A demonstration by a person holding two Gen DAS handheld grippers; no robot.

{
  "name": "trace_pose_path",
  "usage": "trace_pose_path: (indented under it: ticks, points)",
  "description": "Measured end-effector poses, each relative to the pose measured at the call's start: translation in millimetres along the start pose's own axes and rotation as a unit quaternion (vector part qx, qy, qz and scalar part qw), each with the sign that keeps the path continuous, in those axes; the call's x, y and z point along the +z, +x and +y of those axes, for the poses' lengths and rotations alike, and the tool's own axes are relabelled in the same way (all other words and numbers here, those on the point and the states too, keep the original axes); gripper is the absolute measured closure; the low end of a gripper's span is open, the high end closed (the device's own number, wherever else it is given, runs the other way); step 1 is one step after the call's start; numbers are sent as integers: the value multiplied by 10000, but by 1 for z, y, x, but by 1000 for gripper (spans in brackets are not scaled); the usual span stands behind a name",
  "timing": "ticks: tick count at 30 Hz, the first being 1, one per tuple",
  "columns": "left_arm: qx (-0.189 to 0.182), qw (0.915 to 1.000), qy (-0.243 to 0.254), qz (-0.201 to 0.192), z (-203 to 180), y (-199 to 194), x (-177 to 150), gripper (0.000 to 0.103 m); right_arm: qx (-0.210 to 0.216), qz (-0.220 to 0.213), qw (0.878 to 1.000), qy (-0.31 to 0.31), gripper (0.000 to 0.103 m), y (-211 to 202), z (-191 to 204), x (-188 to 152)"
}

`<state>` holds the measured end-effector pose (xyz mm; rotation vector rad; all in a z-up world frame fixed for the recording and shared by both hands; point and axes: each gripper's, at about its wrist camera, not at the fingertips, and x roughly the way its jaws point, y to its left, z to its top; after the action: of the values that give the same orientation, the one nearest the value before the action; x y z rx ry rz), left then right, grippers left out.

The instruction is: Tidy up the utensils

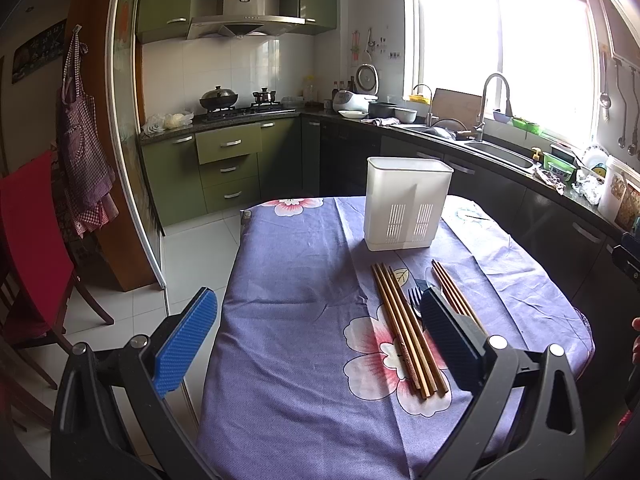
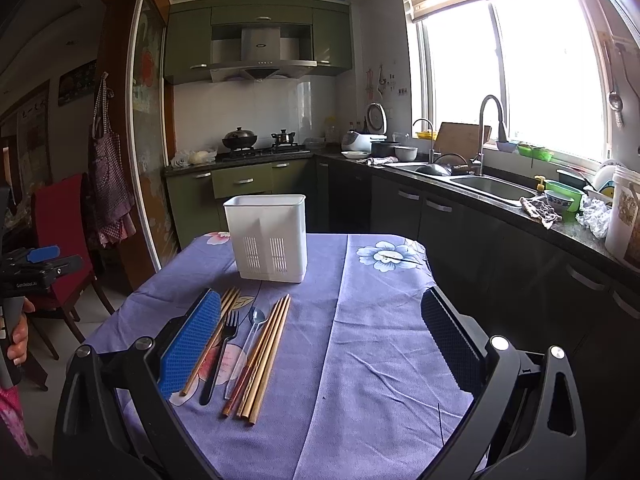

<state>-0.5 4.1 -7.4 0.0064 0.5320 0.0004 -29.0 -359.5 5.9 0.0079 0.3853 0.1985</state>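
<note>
While both grippers, left (image 1: 318,334) and right (image 2: 320,336), hang spread, the chopsticks (image 2: 262,356) lie lengthwise toward the holder (image 2: 266,238), nearer the left.

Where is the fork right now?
The fork lies on the tablecloth, left of centre in the right wrist view, between chopsticks and a clear spoon.

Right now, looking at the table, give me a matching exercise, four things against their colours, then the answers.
Things:
1. utensil holder
2. fork
3. tablecloth
4. chair

Colours:
A. red
B. black
C. white
D. purple with flowers

Pairs: 1-C, 2-B, 3-D, 4-A
</note>
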Motion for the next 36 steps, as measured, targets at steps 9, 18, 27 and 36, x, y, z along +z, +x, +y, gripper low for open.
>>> trace_pose_path:
  ticks: [9,18,27,36]
  points:
    - [-3,10000,4,29,0,1,-3,6,-133,115,9998,-105,4,9,1,2]
    - [-12,9999,30,103,-2,7,-6,6,-112,343,9993,-111,4,29,0,4]
    - [34,9989,80,454,-14,34,8,6,254,1201,9924,77,4,92,-5,20]
    - [97,9923,89,1235,-31,92,17,10,884,3018,9492,110,12,218,10,16]
